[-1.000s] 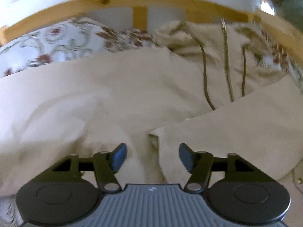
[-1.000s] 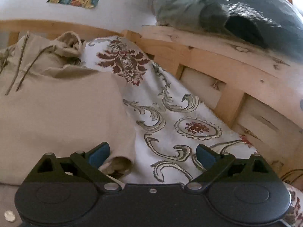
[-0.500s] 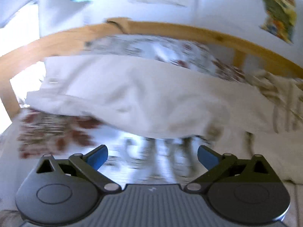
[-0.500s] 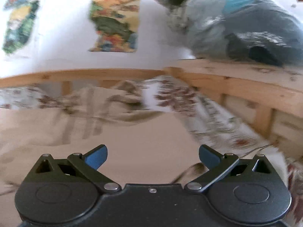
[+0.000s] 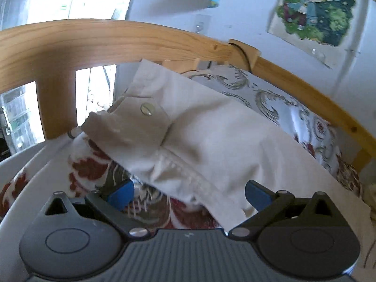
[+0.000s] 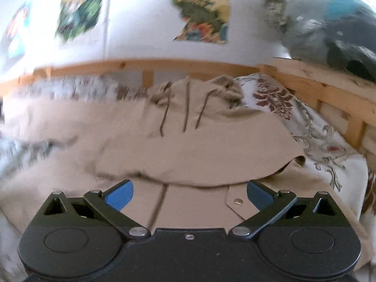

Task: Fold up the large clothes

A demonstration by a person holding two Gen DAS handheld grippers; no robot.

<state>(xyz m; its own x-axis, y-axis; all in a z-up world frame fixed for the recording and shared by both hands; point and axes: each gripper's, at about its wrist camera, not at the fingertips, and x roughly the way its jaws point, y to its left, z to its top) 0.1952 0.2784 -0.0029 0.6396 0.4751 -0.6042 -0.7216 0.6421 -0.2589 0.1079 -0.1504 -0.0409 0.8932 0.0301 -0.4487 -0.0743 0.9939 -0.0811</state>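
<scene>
Because both pairs of tongs stand spread wide and pinch nothing, the likeliest slip is a poor bite. The left tongs (image 5: 189, 191) hang just over the near hem of the cream garment (image 5: 211, 129), where its snap-buttoned cuff (image 5: 138, 122) droops toward the far left off the bed's edge; closing there could catch the patterned bedsheet (image 5: 277, 103) along with the cloth, or take only the thick seam and let the rest slide. The right tongs (image 6: 189, 191) hover above a folded-over layer of the same garment, near a placket and a small snap (image 6: 239, 201); that view is smeared, so I cannot tell how many layers lie between the blue pads, and a pinch through one layer alone would likely drag the fold askew. Loose drawcords (image 6: 185, 108) at the far hood could also snag or trail out of the fold. Nothing is gripped, so the fold looks only partly made. No surface carries the work: the garment lies on a bed with a wooden rail (image 5: 117, 42), a white wall with colourful posters (image 5: 312, 11) beyond, and a dark bundle (image 6: 329, 23) on the right-hand rail.
</scene>
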